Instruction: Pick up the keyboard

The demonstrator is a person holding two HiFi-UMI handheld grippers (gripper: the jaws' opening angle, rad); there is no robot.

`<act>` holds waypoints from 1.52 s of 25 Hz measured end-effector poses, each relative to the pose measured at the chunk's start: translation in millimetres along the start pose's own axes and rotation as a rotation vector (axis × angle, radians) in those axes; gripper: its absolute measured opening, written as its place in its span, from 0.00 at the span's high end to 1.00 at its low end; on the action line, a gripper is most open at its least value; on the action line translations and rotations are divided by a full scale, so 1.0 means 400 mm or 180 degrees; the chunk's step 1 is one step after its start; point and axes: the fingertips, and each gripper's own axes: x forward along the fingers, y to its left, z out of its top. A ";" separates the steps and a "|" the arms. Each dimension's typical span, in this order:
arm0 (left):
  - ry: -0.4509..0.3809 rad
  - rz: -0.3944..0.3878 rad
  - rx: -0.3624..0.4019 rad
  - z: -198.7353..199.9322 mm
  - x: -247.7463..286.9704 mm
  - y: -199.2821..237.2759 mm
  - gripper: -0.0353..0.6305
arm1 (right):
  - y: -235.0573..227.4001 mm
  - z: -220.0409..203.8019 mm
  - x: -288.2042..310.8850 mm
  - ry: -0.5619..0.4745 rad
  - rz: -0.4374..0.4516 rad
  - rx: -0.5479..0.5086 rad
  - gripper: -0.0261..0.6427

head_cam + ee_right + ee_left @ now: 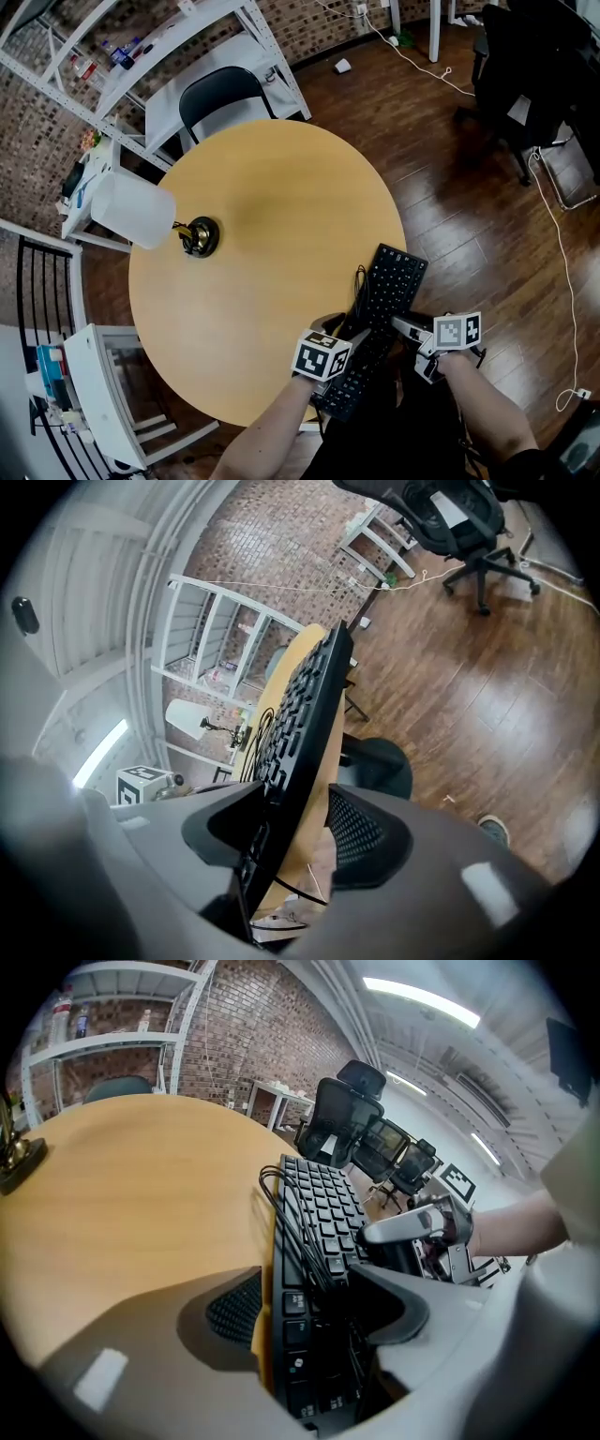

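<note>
A black keyboard [394, 281] lies at the round wooden table's [272, 225] near right edge, its near end past the rim, with its black cable [360, 286] looped on the keys. My left gripper [361, 336] straddles the keyboard's [323, 1213] near left side. One pad [394, 1307] rests on the keys and cable, the mesh pad [234, 1307] stands just off the other face. My right gripper [405, 328] straddles the near right side. In the right gripper view the keyboard [305, 705] runs between the jaws, with a gap before the mesh pad [361, 832].
A lamp with a white shade [131, 211] and brass base [200, 234] stands at the table's left. A black chair [220, 94] and white shelves [141, 47] are behind the table. An office chair [525, 75] and a white cord [562, 262] are on the wooden floor at right.
</note>
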 end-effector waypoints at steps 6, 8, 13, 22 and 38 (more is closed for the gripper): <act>-0.0059 -0.0025 0.0017 -0.005 -0.006 0.000 0.52 | 0.018 -0.005 -0.015 -0.0113 -0.0147 -0.0022 0.73; -0.0045 -0.0066 0.0012 -0.006 -0.006 -0.004 0.56 | 0.021 -0.005 -0.016 -0.0101 -0.0083 0.0032 0.75; -0.0012 -0.0112 0.0090 -0.006 -0.006 -0.015 0.55 | 0.026 -0.010 -0.026 -0.0049 0.0085 0.0158 0.75; -0.0007 -0.0295 0.0057 -0.018 -0.001 -0.057 0.57 | 0.013 -0.063 -0.043 0.0105 0.0411 0.0191 0.74; -0.0060 -0.0402 0.0121 -0.010 -0.048 -0.107 0.64 | 0.101 -0.100 -0.062 0.0273 0.0776 0.0271 0.83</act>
